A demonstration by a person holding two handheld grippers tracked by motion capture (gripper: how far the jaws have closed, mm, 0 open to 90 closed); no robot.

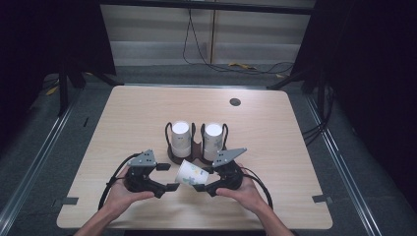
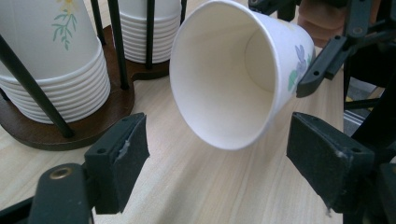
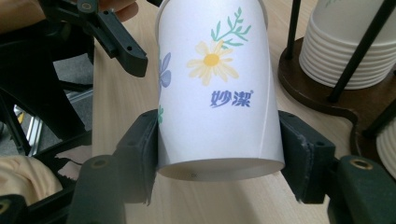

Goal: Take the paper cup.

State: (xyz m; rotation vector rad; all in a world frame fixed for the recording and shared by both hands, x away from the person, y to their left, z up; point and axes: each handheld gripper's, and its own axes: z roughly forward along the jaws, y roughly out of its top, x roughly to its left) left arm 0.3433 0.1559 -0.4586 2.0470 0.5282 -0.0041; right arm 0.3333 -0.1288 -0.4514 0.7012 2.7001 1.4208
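While the right tongs clamp a white paper cup by its base end, their two black pads pressing its sides, the cup lies tipped over just above the tabletop near the person's edge, held between the two hands. It is a plain white cup printed with a yellow daisy, green sprigs, a purple flower and blue characters; its inside is bare white. Its open mouth faces the left tongs, whose jaws stand apart on either side of the rim without touching it; no earlier moment bears on that, and the cup's rim sits in the gap between them.

Just behind the cup stands a dark wooden cup holder with thin black upright rods. It carries two stacks of the same white cups, upside down: a left stack and a right stack. The held cup lies just in front of the holder's base, near the right stack. Farther back, a small round dark grommet sits in the tabletop, well apart from everything else.
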